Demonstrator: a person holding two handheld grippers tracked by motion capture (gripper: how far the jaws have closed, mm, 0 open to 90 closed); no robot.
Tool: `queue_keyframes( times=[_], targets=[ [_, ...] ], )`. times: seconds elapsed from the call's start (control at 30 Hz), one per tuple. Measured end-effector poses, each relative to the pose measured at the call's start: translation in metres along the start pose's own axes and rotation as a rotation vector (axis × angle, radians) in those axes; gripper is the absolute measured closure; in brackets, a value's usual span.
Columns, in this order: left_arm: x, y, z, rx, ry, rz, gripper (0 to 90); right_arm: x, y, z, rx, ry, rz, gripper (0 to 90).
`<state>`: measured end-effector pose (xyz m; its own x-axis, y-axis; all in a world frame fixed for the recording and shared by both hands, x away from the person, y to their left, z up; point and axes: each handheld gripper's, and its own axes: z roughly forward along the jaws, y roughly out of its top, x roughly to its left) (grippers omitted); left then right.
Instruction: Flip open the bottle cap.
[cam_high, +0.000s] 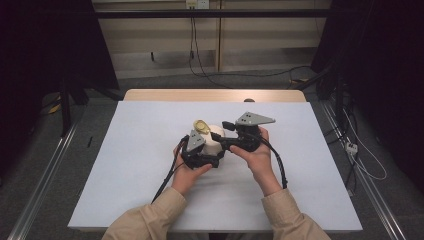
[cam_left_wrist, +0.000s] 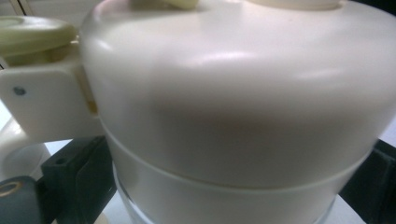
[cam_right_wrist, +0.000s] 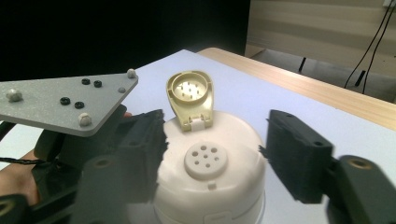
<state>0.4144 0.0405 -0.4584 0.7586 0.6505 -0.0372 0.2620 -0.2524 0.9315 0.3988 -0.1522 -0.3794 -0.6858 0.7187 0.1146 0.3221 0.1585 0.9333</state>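
Note:
A cream-white round shaker jar (cam_high: 216, 136) stands at the middle of the white table top (cam_high: 140, 165). Its yellowish flip cap (cam_right_wrist: 190, 95) is hinged up and open, which bares a raised disc with several holes (cam_right_wrist: 206, 161). My left gripper (cam_high: 209, 153) comes in from the near left; in the left gripper view its black jaws press both sides of the jar body (cam_left_wrist: 233, 116). My right gripper (cam_right_wrist: 219, 154) reaches in from the right with its jaws spread wide on either side of the jar's domed top, the right jaw clearly off it.
The left gripper's grey three-cornered plate (cam_right_wrist: 65, 100) sits close beside the right gripper's left jaw. A wooden strip (cam_high: 215, 95) runs along the table's far edge. Cables (cam_high: 360, 160) lie on the floor to the right, and dark frames stand at both sides.

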Motion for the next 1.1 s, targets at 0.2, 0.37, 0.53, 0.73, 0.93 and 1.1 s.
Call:
queue_keyframes(
  times=[0.2, 0.37, 0.53, 0.73, 0.93, 1.1],
  targets=[
    [0.0, 0.0, 0.0, 0.001, -0.002, -0.001, 4.1, -0.001, -0.001, -0.003, -0.003, -0.002, 0.003, 28.8],
    [0.001, 0.0, 0.0, -0.002, -0.012, -0.014, 4.0, -0.001, -0.002, -0.005, 0.002, -0.002, -0.002, 23.2],
    [0.002, 0.0, 0.0, 0.002, -0.012, -0.006, 3.9, -0.006, -0.005, -0.012, 0.006, -0.019, 0.009, 20.7],
    [0.002, 0.0, 0.0, 0.007, -0.011, -0.006, 3.8, -0.009, -0.01, -0.018, 0.011, -0.029, 0.017, 20.3],
    [0.001, 0.0, 0.001, 0.015, -0.007, 0.0, 3.8, -0.01, -0.012, -0.02, 0.023, -0.034, 0.011, 19.0],
    [0.001, 0.0, 0.001, 0.017, -0.004, -0.002, 3.8, -0.011, -0.014, -0.022, 0.022, -0.041, 0.027, 19.0]
  ],
)
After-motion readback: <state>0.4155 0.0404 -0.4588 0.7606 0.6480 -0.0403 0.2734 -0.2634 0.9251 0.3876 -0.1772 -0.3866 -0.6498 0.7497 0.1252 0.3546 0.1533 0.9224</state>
